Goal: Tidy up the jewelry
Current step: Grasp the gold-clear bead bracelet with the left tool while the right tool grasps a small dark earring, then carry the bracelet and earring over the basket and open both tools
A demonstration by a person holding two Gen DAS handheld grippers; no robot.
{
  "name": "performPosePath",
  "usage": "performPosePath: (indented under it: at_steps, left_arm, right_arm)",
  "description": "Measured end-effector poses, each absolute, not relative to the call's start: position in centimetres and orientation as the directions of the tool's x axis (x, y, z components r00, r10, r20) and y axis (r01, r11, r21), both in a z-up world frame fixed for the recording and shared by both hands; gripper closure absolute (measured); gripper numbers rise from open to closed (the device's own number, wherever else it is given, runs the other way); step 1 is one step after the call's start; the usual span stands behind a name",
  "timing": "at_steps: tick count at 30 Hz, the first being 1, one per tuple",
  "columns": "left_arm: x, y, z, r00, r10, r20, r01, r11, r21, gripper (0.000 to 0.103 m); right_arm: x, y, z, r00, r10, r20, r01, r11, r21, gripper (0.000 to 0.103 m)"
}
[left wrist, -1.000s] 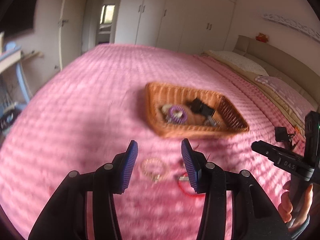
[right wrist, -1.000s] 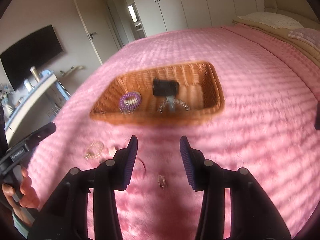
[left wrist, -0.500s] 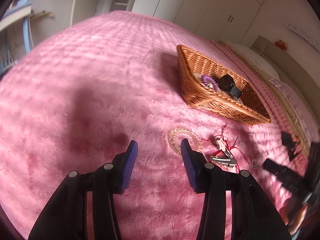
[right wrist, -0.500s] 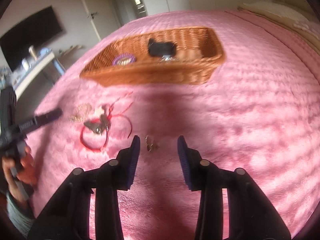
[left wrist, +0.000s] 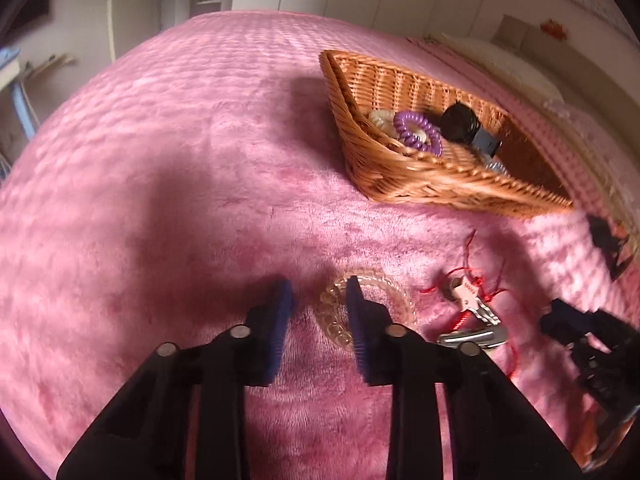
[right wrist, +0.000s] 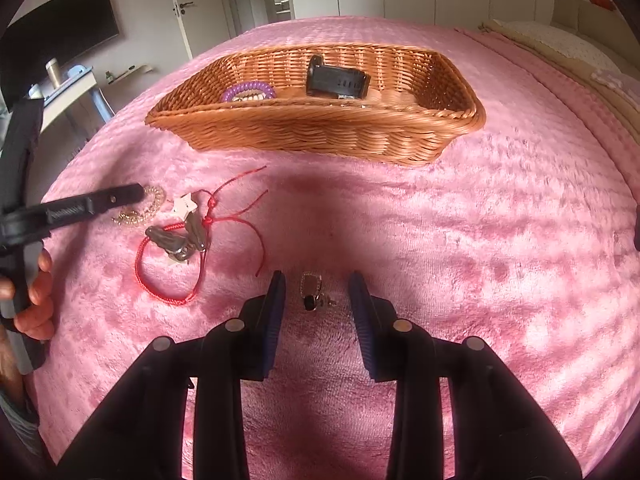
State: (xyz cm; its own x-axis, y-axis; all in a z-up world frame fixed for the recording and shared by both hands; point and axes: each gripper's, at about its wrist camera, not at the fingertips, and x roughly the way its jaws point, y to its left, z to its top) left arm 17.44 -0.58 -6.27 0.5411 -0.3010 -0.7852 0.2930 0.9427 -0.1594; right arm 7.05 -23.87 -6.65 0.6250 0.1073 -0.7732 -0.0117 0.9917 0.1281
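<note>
Basket (right wrist: 320, 132) is our landmark, sitting on the pink blanket (right wrist: 500, 220) w/ a purple coil tie (right wrist: 248, 90) and a black box-like item (right wrist: 336, 80) already inside.

Left gripper (left wrist: 318, 302) is wide open, holding nothing. Its tips are down at the blanket on the near side of the basket, astride the near-left arc of the clear bead bracelet (left wrist: 366, 306): right finger sits inside the ring, left finger outside it. So the bead strand runs between the pads, approx. across the closing direction, and we judge a squeeze would catch it.

Right gripper (right wrist: 316, 298) is also wide open and empty. A small ring-like piece (right wrist: 312, 292) w/ a dark stone lies between its fingers, well nearer us than the basket; too small to say if it's a ring or an earring, prob. a ring. Its long axis points roughly toward the basket, i.e. along the fingers, so closing would pinch it across the narrow way.

Between the two spots, still on the near side of the basket, lie the red cord bracelet (right wrist: 168, 276) and a metal hair clip (right wrist: 180, 240) tangled w/ a small star charm (right wrist: 185, 205).

Each hand is nearest its own piece: left has the bead bracelet, right the small piece. Neither is gripped yet, and four or so items remain outside the basket.
</note>
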Motion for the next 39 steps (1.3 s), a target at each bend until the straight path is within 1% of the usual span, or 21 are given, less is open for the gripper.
performPosePath:
  at_steps: [1, 2, 9, 11, 13, 16, 21, 23, 25, 29, 33, 39]
  left_arm:
    - [17.4, -0.7, -6.3, 0.543, -0.298, -0.785, 0.299, 0.942, -0.151, 0.091]
    - [17.3, -0.7, -6.3, 0.541, -0.300, -0.786, 0.302, 0.941, -0.152, 0.094]
    - [16.4, 0.5, -5.4, 0.562, -0.363, -0.743, 0.307, 0.926, -0.220, 0.096]
    - [15.2, 0.7, -4.5, 0.567, -0.410, -0.715, 0.331, 0.908, -0.257, 0.096]
    - [13.8, 0.7, -3.6, 0.574, -0.453, -0.683, 0.362, 0.888, -0.285, 0.096]
    - [12.5, 0.1, -2.6, 0.597, -0.440, -0.671, 0.385, 0.891, -0.242, 0.096]
    - [12.6, -0.4, -3.2, 0.592, -0.428, -0.683, 0.384, 0.895, -0.228, 0.096]
    - [12.7, -0.3, -3.4, 0.583, -0.435, -0.686, 0.387, 0.891, -0.236, 0.096]
    - [12.5, -0.3, -3.5, 0.579, -0.446, -0.682, 0.393, 0.886, -0.245, 0.096]
    - [12.4, -0.6, -3.5, 0.578, -0.452, -0.680, 0.403, 0.882, -0.244, 0.096]
    - [12.4, -0.6, -3.6, 0.575, -0.455, -0.680, 0.404, 0.880, -0.248, 0.096]
    - [11.9, -0.7, -2.8, 0.585, -0.468, -0.663, 0.417, 0.874, -0.249, 0.096]
  right_arm:
    - [7.1, -24.0, -6.6, 0.626, 0.111, -0.772, -0.011, 0.991, 0.134, 0.073]
    - [7.0, -24.2, -6.5, 0.630, 0.119, -0.767, -0.010, 0.989, 0.145, 0.073]
    - [6.4, -27.0, -6.0, 0.659, 0.217, -0.720, 0.004, 0.956, 0.292, 0.073]
    - [6.3, -27.9, -5.9, 0.671, 0.249, -0.698, 0.007, 0.940, 0.342, 0.073]
    - [6.5, -28.3, -6.0, 0.665, 0.264, -0.699, 0.012, 0.932, 0.363, 0.073]
    - [6.7, -27.6, -6.3, 0.649, 0.262, -0.714, -0.003, 0.940, 0.342, 0.073]
    - [6.7, -24.8, -6.4, 0.638, 0.196, -0.745, -0.056, 0.976, 0.210, 0.073]
    - [7.0, -23.6, -6.9, 0.624, 0.148, -0.767, -0.061, 0.988, 0.141, 0.080]
    - [7.1, -23.1, -7.1, 0.627, 0.117, -0.770, -0.055, 0.993, 0.106, 0.092]
    - [6.3, -22.1, -6.7, 0.653, 0.093, -0.751, -0.075, 0.996, 0.057, 0.092]
    - [5.0, -21.8, -5.5, 0.693, 0.112, -0.712, -0.106, 0.993, 0.053, 0.092]
    - [4.0, -22.8, -3.6, 0.733, 0.160, -0.661, -0.111, 0.987, 0.116, 0.092]
